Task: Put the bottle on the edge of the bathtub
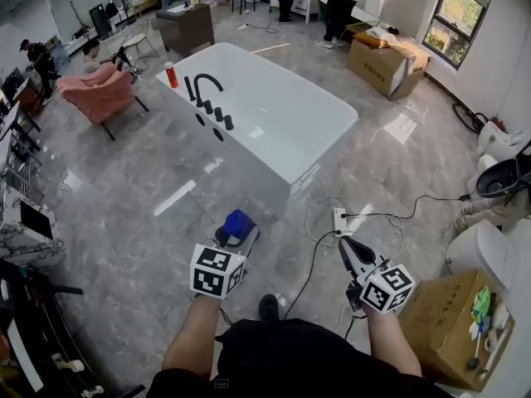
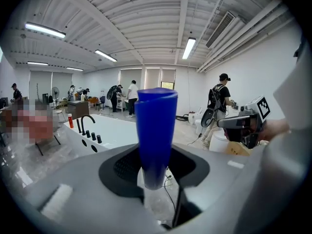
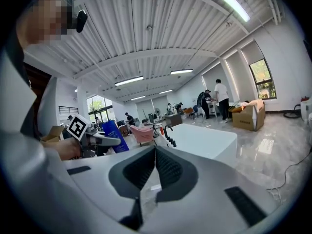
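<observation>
A blue bottle (image 1: pixel 239 224) stands upright between the jaws of my left gripper (image 1: pixel 235 237), which is shut on it. In the left gripper view the bottle (image 2: pixel 155 135) fills the centre, and the right gripper view shows the bottle (image 3: pixel 115 135) at the left. My right gripper (image 1: pixel 343 242) is shut and empty, held level beside the left one. The white bathtub (image 1: pixel 249 172) lies ahead on the grey floor, a few steps from both grippers. A black faucet (image 1: pixel 204 85) and a red bottle (image 1: pixel 171 75) stand on its far left edge.
A power strip with cables (image 1: pixel 340 220) lies on the floor ahead of my right gripper. An open cardboard box (image 1: pixel 452 326) and white toilets (image 1: pixel 489 247) are at the right. A pink armchair (image 1: pixel 99 94) sits left of the tub. People stand at the back.
</observation>
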Demonstrator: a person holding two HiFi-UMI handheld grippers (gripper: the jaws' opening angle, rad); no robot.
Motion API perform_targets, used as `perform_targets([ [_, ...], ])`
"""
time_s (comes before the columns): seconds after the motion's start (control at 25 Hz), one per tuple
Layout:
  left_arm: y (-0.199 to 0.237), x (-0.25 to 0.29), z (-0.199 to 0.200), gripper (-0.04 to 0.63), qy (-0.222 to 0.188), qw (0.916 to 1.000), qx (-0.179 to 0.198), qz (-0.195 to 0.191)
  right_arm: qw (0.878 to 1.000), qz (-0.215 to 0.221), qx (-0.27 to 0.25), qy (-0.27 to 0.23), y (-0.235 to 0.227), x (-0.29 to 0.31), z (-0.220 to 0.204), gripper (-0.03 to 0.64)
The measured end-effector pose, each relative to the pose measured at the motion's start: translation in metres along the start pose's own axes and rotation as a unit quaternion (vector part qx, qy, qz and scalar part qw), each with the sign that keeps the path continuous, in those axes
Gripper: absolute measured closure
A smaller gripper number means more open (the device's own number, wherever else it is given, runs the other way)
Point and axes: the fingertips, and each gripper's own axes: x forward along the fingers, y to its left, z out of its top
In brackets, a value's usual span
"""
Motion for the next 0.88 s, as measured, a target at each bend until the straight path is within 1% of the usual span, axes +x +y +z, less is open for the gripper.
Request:
perform_targets([
  [0.36,0.046,0.012,0.001,0.434,0.003,0.9999,-0.001,-0.012,1.0,-0.017,0.003,0.009,0.002,0.044,0.007,0.604],
  [0.6,0.058,0.015,-0.004,0.434,0.002,0.9998,-0.015,-0.013,1.0,-0.014,-0.005,0.025,0.002,0.059,0.009,0.604],
  [0.88,0.074,0.022,-0.005,0.434,0.006,0.9997,-0.025,0.003,0.999,0.015,-0.007,0.029,-0.001,0.087,0.014,0.604],
])
